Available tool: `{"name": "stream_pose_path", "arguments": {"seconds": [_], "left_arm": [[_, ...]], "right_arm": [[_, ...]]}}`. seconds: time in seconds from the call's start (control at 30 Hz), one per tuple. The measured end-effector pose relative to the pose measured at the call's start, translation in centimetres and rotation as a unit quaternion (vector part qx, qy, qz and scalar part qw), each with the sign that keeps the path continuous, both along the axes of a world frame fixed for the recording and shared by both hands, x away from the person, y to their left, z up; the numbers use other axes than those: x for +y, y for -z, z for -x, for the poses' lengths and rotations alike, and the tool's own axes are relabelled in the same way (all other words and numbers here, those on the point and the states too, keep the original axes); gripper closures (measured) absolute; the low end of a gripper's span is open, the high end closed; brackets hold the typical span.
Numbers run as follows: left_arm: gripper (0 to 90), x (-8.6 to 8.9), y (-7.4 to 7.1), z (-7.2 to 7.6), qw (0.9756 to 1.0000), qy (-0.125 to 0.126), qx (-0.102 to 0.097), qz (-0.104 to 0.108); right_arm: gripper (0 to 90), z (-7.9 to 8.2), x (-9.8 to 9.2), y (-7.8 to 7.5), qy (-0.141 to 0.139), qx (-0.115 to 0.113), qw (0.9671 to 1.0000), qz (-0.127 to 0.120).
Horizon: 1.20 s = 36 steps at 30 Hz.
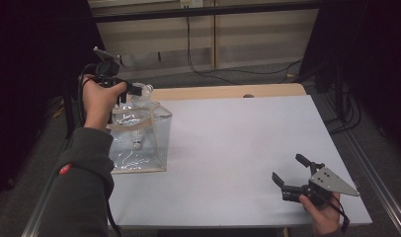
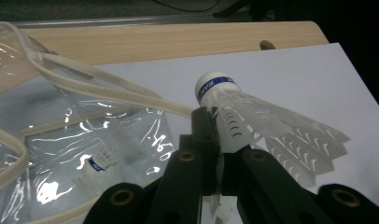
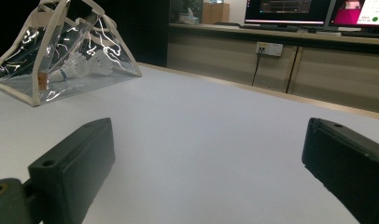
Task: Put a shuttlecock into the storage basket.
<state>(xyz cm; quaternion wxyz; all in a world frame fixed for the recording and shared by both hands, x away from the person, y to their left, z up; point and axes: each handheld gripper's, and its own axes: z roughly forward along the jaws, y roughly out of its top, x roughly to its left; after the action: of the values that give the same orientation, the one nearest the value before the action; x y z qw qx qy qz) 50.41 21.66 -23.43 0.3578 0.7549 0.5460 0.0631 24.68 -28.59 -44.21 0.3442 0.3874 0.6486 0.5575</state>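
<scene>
My left gripper (image 2: 215,140), clamping a shuttlecock (image 2: 253,121), hangs over the clear bag (image 1: 139,143) at nine o'clock; next I lower and release. Right gripper (image 1: 291,174) waits agape.

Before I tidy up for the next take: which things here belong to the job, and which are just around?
In the job: shuttlecock held by left gripper; clear bag; shuttlecock inside it.
Around: right gripper, open; wall socket; monitors.
</scene>
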Motion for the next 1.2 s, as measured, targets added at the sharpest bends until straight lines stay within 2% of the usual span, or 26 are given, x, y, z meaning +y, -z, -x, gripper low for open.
{"name": "stream_pose_path", "arguments": {"seconds": [0.13, 0.27, 0.63, 0.7, 0.93, 1.2], "left_arm": [[89.2, 0.2, 0.1, -0.1, 1.0000, -0.004, 0.000, -0.005], [89.3, 0.4, 0.2, -0.2, 0.9999, -0.015, -0.001, 0.001], [89.2, 1.2, 0.4, -0.5, 0.9997, -0.023, -0.004, -0.012], [89.2, 1.2, 0.5, -0.6, 0.9994, -0.030, -0.006, -0.014], [89.4, 1.3, 0.7, -0.9, 0.9995, -0.030, -0.003, -0.008], [89.3, 1.6, 1.0, -1.2, 0.9993, -0.034, -0.004, -0.015]], "right_arm": [[2.4, 0.0, 0.0, 0.0, 0.000, -0.001, 1.0000, 0.001], [2.4, 0.0, 0.0, 0.0, -0.001, 0.000, 1.0000, 0.002], [2.4, 0.0, 0.0, 0.0, 0.000, -0.001, 1.0000, 0.001], [2.4, 0.0, -0.1, 0.0, 0.001, -0.002, 1.0000, 0.002], [2.4, 0.0, -0.1, -0.1, 0.002, -0.002, 1.0000, 0.001], [2.4, 0.0, -0.2, -0.1, 0.003, -0.001, 1.0000, 0.002]]}}
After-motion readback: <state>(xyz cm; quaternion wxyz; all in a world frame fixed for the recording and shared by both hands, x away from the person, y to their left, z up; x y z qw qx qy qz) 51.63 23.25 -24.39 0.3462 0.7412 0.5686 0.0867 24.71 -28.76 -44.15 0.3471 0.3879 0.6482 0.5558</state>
